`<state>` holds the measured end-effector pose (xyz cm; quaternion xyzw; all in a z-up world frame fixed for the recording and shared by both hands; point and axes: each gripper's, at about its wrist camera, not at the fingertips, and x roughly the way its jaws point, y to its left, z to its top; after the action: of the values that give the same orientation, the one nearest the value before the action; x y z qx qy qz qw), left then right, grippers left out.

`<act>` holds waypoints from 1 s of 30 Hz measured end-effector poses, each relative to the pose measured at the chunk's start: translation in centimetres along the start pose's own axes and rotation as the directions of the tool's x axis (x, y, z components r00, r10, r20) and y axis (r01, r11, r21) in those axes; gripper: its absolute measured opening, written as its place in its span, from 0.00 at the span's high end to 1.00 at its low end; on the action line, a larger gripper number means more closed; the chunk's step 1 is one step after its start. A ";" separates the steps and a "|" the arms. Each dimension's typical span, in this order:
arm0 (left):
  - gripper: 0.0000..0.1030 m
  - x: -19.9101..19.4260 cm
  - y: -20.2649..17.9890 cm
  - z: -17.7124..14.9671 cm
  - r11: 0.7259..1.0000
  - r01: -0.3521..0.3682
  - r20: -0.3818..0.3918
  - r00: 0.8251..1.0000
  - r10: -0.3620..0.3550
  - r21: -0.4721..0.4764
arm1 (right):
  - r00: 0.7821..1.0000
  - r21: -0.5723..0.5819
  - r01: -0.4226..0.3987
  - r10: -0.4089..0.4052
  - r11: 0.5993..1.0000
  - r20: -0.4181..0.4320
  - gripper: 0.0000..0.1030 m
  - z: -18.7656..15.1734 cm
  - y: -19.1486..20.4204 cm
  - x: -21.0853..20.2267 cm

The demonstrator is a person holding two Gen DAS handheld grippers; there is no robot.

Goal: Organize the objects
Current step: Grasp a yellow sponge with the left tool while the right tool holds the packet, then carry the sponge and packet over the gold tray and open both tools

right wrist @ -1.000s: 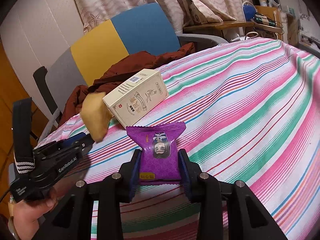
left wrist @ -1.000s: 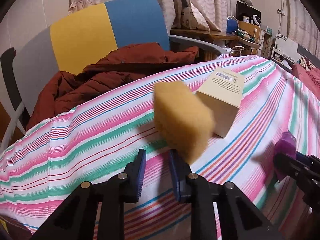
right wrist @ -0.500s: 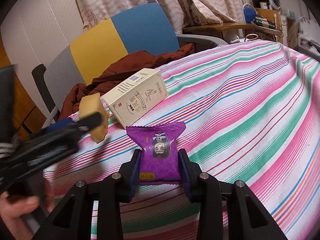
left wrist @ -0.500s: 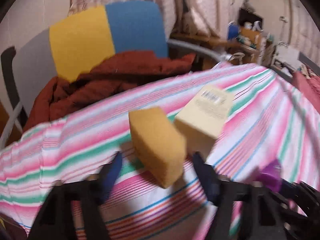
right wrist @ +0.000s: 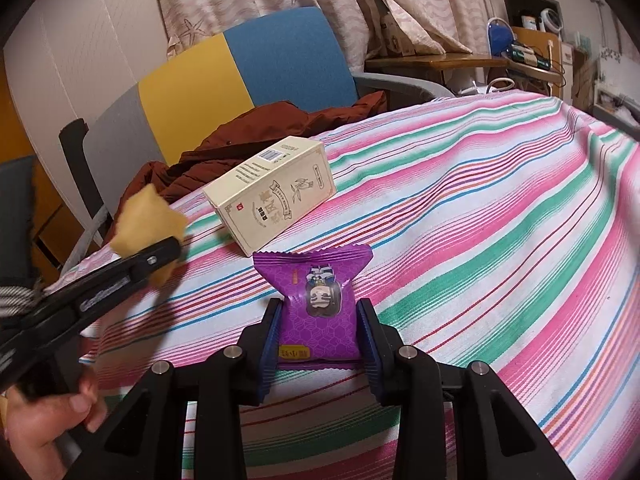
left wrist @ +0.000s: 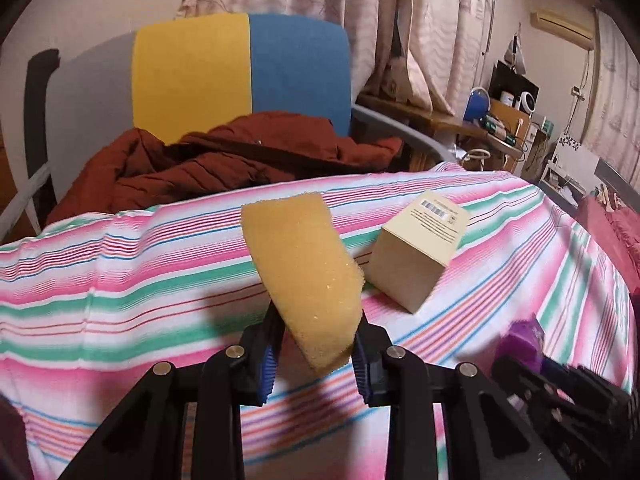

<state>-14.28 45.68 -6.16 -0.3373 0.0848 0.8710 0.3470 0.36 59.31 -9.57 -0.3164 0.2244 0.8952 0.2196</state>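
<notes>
My left gripper (left wrist: 316,340) is shut on a yellow sponge (left wrist: 304,272) and holds it above the striped tablecloth (left wrist: 120,280). The sponge also shows at the left of the right wrist view (right wrist: 148,220). My right gripper (right wrist: 320,328) is shut on a purple snack packet (right wrist: 318,300) just above the cloth. A cream carton (left wrist: 420,248) lies on the cloth right of the sponge; in the right wrist view the carton (right wrist: 276,196) lies just beyond the packet.
A yellow, blue and grey chair (left wrist: 240,76) with a dark red jacket (left wrist: 224,164) stands behind the table's far edge. A cluttered desk (left wrist: 500,120) is at the back right. The striped cloth (right wrist: 480,240) stretches to the right.
The left gripper opened wide around the sponge, then shut on it. It now holds the sponge more upright and nearer the carton. The right gripper has kept still with the packet.
</notes>
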 end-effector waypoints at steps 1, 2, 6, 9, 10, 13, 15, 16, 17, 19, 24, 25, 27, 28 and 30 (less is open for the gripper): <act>0.70 -0.3 0.0 -0.1 1.000 -0.002 0.009 1.000 0.002 0.000 | 1.000 -0.010 0.009 -0.009 1.000 0.001 0.64 0.0 0.2 0.0; 0.70 -0.9 0.1 -0.5 1.000 -0.005 0.021 1.000 0.005 -0.001 | 1.000 -0.017 0.015 -0.015 1.000 0.002 0.64 0.0 0.3 -0.1; 0.70 -3.8 0.7 -2.1 1.000 -0.018 0.070 0.997 0.018 -0.003 | 0.999 -0.080 0.033 -0.031 0.996 0.024 0.65 -0.1 1.5 -0.5; 0.70 -5.5 0.9 -3.4 1.000 -0.022 0.091 0.996 0.022 0.003 | 0.998 -0.137 0.044 -0.039 0.990 0.039 0.65 -0.1 2.7 -0.7; 0.70 -6.1 1.2 -4.0 1.000 -0.022 0.095 0.995 0.021 0.003 | 0.998 -0.162 0.048 -0.042 0.986 0.043 0.65 -0.2 3.1 -0.8; 0.70 -7.4 2.1 -5.0 0.999 -0.021 0.101 0.995 0.023 -0.024 | 0.997 -0.201 0.063 -0.053 0.978 0.055 0.65 -0.4 3.9 -1.0; 0.70 -8.3 2.7 -5.6 0.998 -0.021 0.110 0.994 0.026 -0.051 | 0.996 -0.212 0.070 -0.057 0.975 0.067 0.65 -0.5 4.2 -1.2; 0.70 -8.7 2.8 -5.9 0.998 -0.019 0.113 0.993 0.025 -0.056 | 0.995 -0.217 0.076 -0.060 0.973 0.079 0.65 -0.4 4.4 -1.4; 0.70 -9.2 2.8 -6.3 0.998 -0.013 0.118 0.993 0.019 -0.056 | 0.994 -0.220 0.083 -0.064 0.972 0.090 0.65 -0.5 4.6 -1.7; 0.70 -9.9 2.6 -6.8 0.999 -0.003 0.120 0.993 0.008 -0.048 | 0.990 -0.235 0.109 -0.083 0.966 0.118 0.65 -0.6 5.0 -2.3; 0.70 -12.7 3.2 -8.2 0.993 0.079 0.119 0.991 -0.068 -0.087 | 0.990 -0.358 0.100 -0.059 0.928 0.124 0.65 -1.5 7.9 -3.4; 0.70 -13.1 3.5 -8.4 0.991 0.091 0.119 0.990 -0.079 -0.099 | 0.991 -0.382 0.098 -0.055 0.919 0.122 0.66 -1.7 8.6 -3.6; 0.70 -14.7 4.4 -9.0 0.987 0.102 0.122 0.989 -0.087 -0.126 | 0.993 -0.410 0.081 -0.037 0.908 0.113 0.65 -2.2 9.8 -4.1; 0.70 -15.4 5.0 -9.2 0.985 0.103 0.127 0.988 -0.086 -0.138 | 0.995 -0.409 0.060 -0.021 0.911 0.099 0.66 -2.3 10.5 -4.3; 0.70 -17.6 6.6 -9.9 0.980 0.096 0.149 0.986 -0.069 -0.177 | 0.998 -0.382 0.016 0.010 0.924 0.068 0.65 -2.4 11.7 -4.7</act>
<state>-4.08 27.40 -2.86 -0.3080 -0.0348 0.8818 0.3555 -1.45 47.41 -5.06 -0.3224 0.0373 0.9318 0.1627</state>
